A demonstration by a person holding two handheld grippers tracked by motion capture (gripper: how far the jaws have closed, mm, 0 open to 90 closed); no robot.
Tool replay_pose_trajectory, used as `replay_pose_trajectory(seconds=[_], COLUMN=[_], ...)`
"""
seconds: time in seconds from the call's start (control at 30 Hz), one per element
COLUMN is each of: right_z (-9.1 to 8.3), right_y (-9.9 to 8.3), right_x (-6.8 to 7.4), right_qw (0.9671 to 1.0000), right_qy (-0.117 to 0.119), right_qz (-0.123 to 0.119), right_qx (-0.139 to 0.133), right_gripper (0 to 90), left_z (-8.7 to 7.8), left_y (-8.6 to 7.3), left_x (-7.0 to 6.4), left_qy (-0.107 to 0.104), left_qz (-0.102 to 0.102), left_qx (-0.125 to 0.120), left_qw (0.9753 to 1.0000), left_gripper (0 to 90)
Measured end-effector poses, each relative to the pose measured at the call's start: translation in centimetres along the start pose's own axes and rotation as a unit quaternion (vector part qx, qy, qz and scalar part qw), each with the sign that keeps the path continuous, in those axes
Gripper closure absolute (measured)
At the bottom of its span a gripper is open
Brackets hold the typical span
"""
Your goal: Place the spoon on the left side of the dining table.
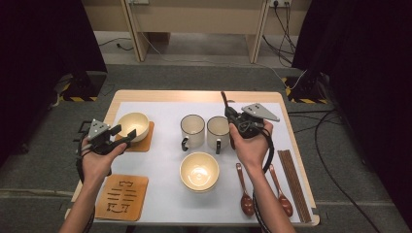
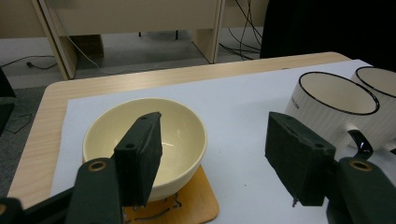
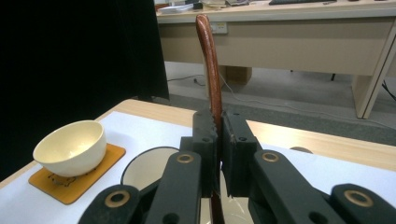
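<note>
Work in hand: setting the table; the right gripper (image 1: 232,114) is putting a wooden spoon (image 3: 208,60) into a mug.
Right gripper: jaws together, clamped on the spoon's handle; the handle stands nearly upright above the jaws in the right gripper view.
Spoon held: its lower end drops between the jaws toward the right mug (image 1: 218,131); the bowl end is hidden, so whether it already rests inside the mug I cannot tell, though it looks to be over or in it.
Left gripper: the left gripper (image 1: 119,135) has its jaws wide apart, holding nothing, just beside the small bowl (image 2: 147,140).
Small bowl: already seated on the far coaster (image 1: 144,141), at the left of the table (image 1: 199,94).
Near coaster: the near coaster (image 1: 122,196) is bare, nothing on it yet.
Large bowl: the large bowl (image 1: 199,170) sits on the white sheet in the middle, near the person, off any coaster.
Left mug: the left mug (image 1: 192,130) stands touching or almost touching the right mug, with no spoon in it.
Spare spoons: two more spoons (image 1: 245,191) lie flat by the right forearm, untouched.
Chopsticks: the chopsticks (image 1: 293,182) lie along the right edge, untouched.
Progress: early to middle, by my judgement; one bowl placed, one spoon being placed.
Left to do: probably release this spoon, deal with the other spoons and chopsticks, and move the large bowl onto the near coaster.
</note>
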State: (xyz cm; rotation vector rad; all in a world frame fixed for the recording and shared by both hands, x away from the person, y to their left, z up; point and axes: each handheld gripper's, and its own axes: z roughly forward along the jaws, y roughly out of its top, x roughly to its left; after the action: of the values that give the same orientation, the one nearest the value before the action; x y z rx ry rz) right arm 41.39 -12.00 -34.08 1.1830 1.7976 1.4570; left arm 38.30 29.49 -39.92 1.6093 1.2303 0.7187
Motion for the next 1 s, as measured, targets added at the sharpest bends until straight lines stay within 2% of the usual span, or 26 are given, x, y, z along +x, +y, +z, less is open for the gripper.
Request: replay_pose_trajectory(seconds=[0.57,1.0], right_z=[1.1,1.9], right_y=[0.5,0.9], right_x=[1.0,1.9], right_qw=[0.9998,0.9995], right_qy=[0.010,0.018], right_qz=[-0.007,-0.014], right_qx=[-0.013,-0.020], right_gripper=[85.2,85.1], left_z=[0.0,1.1], left_y=[0.2,1.6], left_x=[-0.2,-1.5], left_qy=[-0.005,-0.042], left_qz=[-0.002,-0.001], left_qx=[-0.005,-0.023], left_qw=[1.0000,0.9988], left_gripper=[35.8,37.5])
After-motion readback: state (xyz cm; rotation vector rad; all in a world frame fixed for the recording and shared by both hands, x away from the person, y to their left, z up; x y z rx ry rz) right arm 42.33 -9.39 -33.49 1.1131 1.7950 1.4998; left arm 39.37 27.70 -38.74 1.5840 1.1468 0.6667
